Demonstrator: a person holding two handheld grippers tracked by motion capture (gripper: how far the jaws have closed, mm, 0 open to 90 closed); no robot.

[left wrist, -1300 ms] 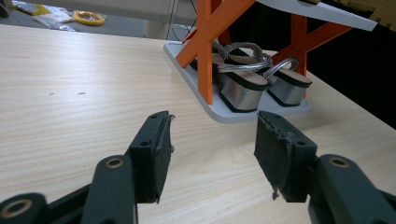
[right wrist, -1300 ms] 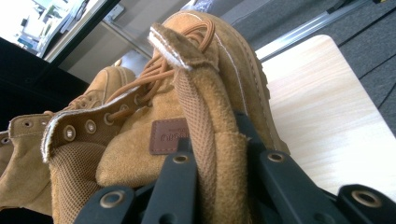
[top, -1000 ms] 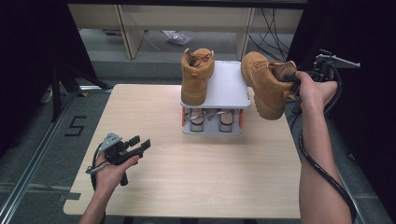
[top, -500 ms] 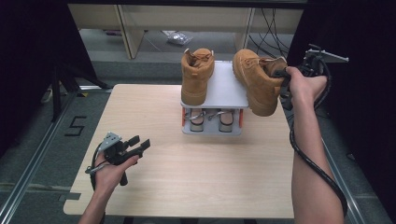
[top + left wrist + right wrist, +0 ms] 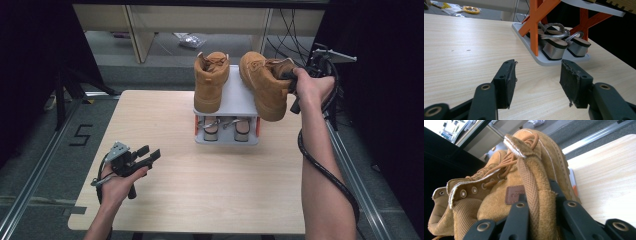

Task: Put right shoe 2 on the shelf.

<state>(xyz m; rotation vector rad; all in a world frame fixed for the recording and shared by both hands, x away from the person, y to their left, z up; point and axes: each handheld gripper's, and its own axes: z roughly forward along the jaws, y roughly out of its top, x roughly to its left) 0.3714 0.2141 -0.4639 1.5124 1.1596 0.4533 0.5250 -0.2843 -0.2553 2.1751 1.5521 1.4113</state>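
The boot you are carrying (image 5: 264,85) is tan suede, high-topped, with matching laces, a padded mesh-lined collar and a small brown patch on the side; the right gripper view shows its pale stitching and metal eyelets. It hangs tilted in the air, toe pointing away from you, over the right edge of the shoe rack (image 5: 235,102), sole just off the grey top shelf. Your right gripper (image 5: 300,80) is clamped on the rear collar, one black jaw inside the boot and one outside. A second tan boot (image 5: 211,80) stands upright on the shelf's left half. Your left gripper (image 5: 537,82) rests low over the table (image 5: 210,180), jaws apart, holding nothing.
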